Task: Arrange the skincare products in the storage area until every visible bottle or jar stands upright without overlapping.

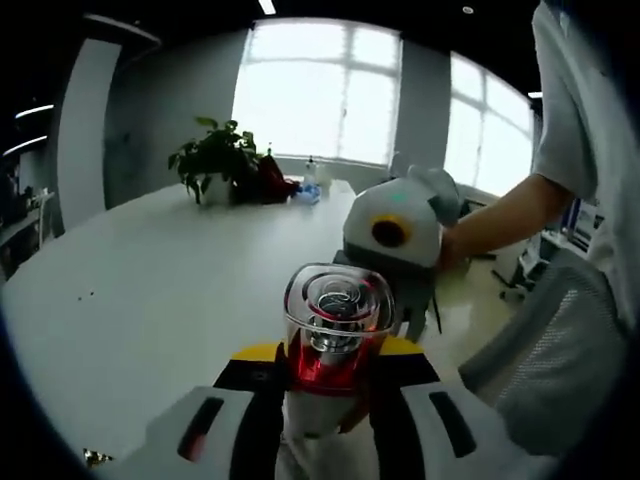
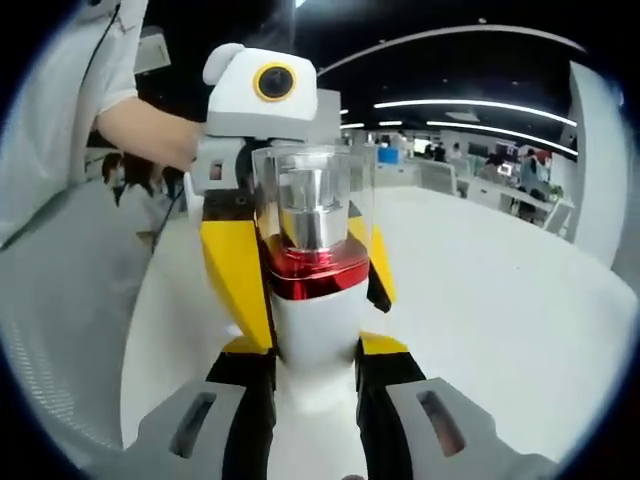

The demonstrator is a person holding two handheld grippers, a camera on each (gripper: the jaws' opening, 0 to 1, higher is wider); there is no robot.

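A skincare bottle [image 1: 335, 330] with a clear cap, a red collar and a white body is held up over the white table [image 1: 150, 290]. My left gripper [image 1: 325, 355] is shut on its white body. The right gripper [image 1: 390, 240] faces me from just behind the bottle, with a person's hand on it. In the right gripper view the same bottle [image 2: 312, 250] stands cap up, and my right gripper [image 2: 315, 350] is shut on its white lower body. The left gripper [image 2: 305, 265] comes from the far side, its yellow jaws flanking the red collar.
A potted plant [image 1: 215, 165] and some small bottles [image 1: 308, 190] stand at the table's far end by the windows. A grey mesh chair [image 1: 550, 350] is at the table's edge beside the person [image 1: 580, 150]. Broad bare tabletop [image 2: 480, 290] spreads to the right.
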